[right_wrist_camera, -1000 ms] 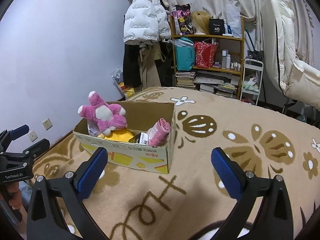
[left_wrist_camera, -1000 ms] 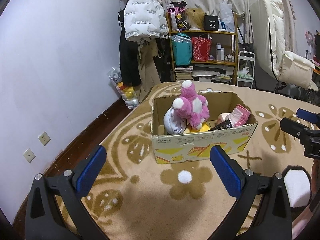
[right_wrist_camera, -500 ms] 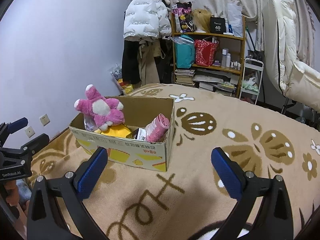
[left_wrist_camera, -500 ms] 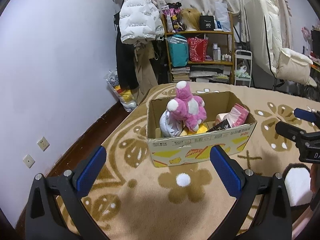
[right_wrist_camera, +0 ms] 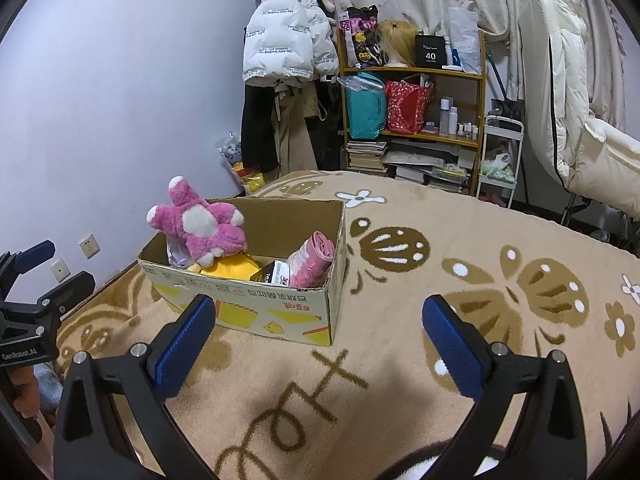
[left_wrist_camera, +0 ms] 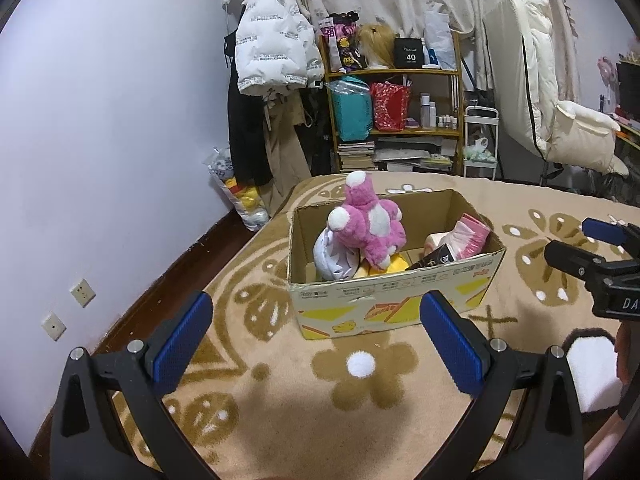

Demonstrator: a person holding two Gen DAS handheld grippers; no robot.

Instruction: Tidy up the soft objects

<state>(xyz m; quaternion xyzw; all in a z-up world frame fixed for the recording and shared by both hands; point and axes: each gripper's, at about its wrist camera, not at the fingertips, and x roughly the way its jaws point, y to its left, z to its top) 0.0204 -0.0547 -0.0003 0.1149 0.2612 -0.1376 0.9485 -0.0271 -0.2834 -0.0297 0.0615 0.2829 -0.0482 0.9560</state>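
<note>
A cardboard box point(left_wrist_camera: 394, 304) stands on the beige patterned blanket point(left_wrist_camera: 280, 420). In it lie a pink and white plush toy point(left_wrist_camera: 368, 228), a white soft item point(left_wrist_camera: 334, 258), a yellow soft item point(left_wrist_camera: 390, 266) and a pink bundle point(left_wrist_camera: 470, 236). The box also shows in the right wrist view point(right_wrist_camera: 280, 312), with the plush point(right_wrist_camera: 200, 226) on top. My left gripper point(left_wrist_camera: 316, 340) is open and empty, just short of the box. My right gripper point(right_wrist_camera: 318, 344) is open and empty, to the right of the box.
A lilac wall point(left_wrist_camera: 100, 160) with sockets runs along the left. A shelf point(left_wrist_camera: 400, 120) full of bags and books, hanging coats point(left_wrist_camera: 272, 60) and a cream recliner point(left_wrist_camera: 560, 120) stand behind. A white fluffy patch point(left_wrist_camera: 592, 372) lies at lower right.
Both grippers have drawn back a little and risen; the box sits slightly farther away and more to the left in both views. Nothing in the box has moved.
</note>
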